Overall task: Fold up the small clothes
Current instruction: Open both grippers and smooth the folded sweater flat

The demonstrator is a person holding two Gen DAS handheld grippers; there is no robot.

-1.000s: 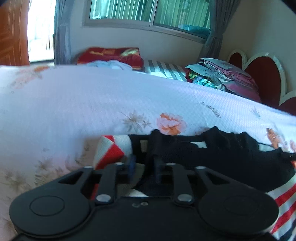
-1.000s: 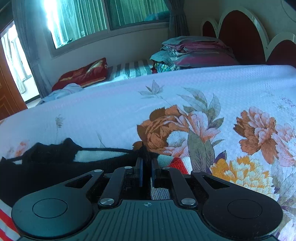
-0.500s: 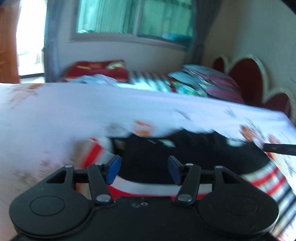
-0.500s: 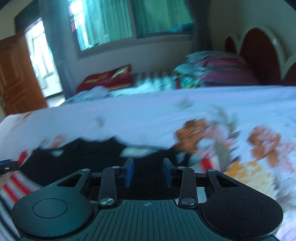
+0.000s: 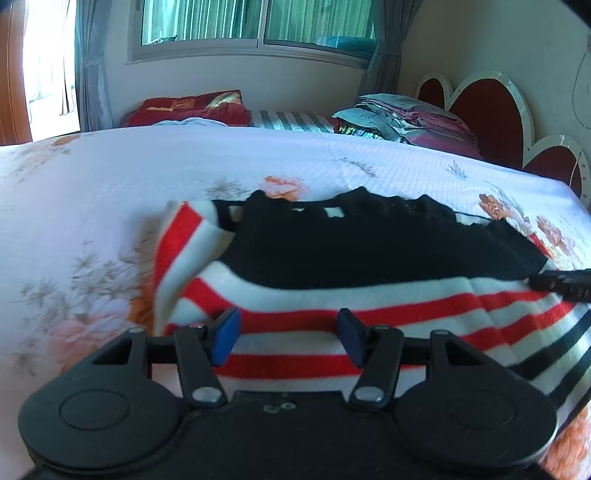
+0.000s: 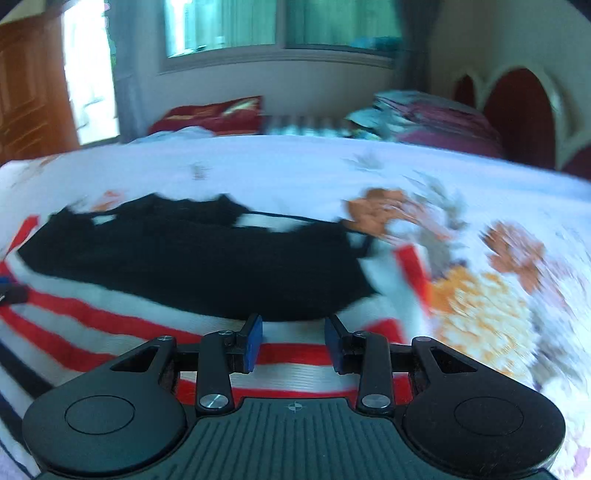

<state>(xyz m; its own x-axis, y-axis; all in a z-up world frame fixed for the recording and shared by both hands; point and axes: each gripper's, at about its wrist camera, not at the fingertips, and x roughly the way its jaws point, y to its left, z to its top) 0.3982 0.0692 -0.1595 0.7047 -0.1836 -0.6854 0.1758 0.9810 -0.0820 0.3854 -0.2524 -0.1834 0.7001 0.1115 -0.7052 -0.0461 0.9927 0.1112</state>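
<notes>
A small garment with a black upper part and red, white and black stripes lies flat on the floral bedsheet. It also shows, blurred, in the right wrist view. My left gripper is open and empty, just above the striped near edge. My right gripper is open and empty over the striped edge on the garment's right side. A fingertip of the right gripper shows at the right edge of the left wrist view.
A stack of folded clothes and a red pillow lie at the far side of the bed. A red heart-shaped headboard stands at the right. A window and curtains are behind.
Both grippers have let go of the garment's black top edge, opened, and pulled back toward the striped near edge. The garment now lies flat on the bed.
</notes>
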